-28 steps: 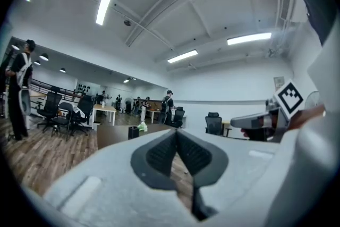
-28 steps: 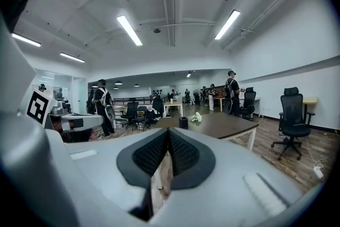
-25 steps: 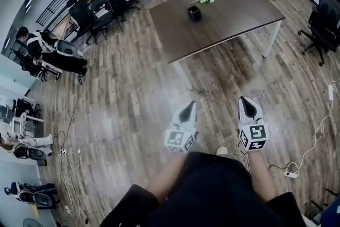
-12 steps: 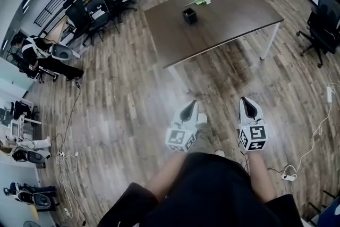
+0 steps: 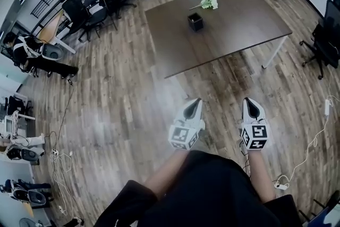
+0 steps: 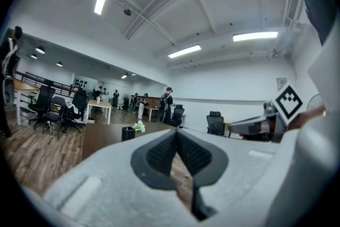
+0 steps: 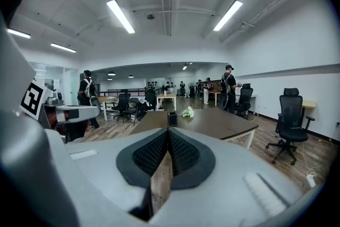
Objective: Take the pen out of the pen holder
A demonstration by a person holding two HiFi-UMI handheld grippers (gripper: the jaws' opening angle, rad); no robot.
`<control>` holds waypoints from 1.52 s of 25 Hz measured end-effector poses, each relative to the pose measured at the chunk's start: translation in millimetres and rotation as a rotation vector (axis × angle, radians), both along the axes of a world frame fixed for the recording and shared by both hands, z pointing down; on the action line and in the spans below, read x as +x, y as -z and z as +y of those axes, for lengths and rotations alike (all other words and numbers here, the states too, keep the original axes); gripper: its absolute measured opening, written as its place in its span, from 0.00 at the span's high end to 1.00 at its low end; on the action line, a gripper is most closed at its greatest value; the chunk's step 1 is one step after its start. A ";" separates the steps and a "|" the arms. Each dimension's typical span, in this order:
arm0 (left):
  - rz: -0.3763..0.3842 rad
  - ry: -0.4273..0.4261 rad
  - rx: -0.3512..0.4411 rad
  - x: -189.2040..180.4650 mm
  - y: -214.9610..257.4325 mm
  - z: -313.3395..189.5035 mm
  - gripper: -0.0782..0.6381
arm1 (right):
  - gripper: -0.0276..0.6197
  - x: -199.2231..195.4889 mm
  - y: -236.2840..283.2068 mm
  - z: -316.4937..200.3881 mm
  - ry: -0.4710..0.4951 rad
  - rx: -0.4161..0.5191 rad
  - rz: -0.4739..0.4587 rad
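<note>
Open-plan office; long table (image 5: 234, 26); swivel chairs (image 5: 89, 12) (black); strip lights (image 7: 121, 16) overhead; wood floor (image 5: 122, 103).

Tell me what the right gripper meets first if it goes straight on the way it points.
Nothing close by. The right gripper aims through open space at the black pen holder on the brown table. That is probably its first contact, though depth is unclear.

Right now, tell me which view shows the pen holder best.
Head view: the pen holder stands unobstructed on the table. Both gripper views show it only as a small dark box, far beyond their jaws.
</note>
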State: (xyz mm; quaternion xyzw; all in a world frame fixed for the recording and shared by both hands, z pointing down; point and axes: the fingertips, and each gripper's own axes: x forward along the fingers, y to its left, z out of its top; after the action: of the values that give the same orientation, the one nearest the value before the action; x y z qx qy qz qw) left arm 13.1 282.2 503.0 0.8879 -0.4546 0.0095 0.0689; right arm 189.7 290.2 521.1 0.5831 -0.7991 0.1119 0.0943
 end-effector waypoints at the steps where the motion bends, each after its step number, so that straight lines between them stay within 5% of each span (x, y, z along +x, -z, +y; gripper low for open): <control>1: 0.000 -0.002 -0.006 -5.1 0.1 -15.8 0.89 | 0.96 -5.1 -0.5 -16.0 0.002 -0.010 0.011; 7: 0.006 -0.012 -0.017 -40.9 5.8 -108.0 0.89 | 0.96 -42.2 3.7 -104.1 0.019 -0.038 0.042; 12: 0.026 -0.023 -0.021 -70.4 6.3 -180.2 0.89 | 0.96 -73.1 12.6 -173.5 0.006 -0.008 0.162; 18: 0.041 -0.064 -0.025 -101.0 3.4 -253.3 0.89 | 0.96 -106.9 7.2 -252.5 -0.022 -0.039 0.129; 28: 0.044 -0.075 -0.042 -145.4 -13.0 -316.9 0.89 | 0.96 -141.8 -12.8 -308.1 -0.027 -0.071 0.129; 38: 0.030 -0.058 -0.052 -134.0 -14.9 -367.3 0.89 | 0.96 -143.4 -22.0 -365.5 0.001 -0.075 0.072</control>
State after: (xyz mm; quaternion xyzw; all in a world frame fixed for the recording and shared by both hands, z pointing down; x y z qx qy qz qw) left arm -121.0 -85.1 517.9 0.8986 -0.4273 0.0099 0.0988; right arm 46.3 -75.3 543.1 0.5824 -0.7907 0.1206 0.1450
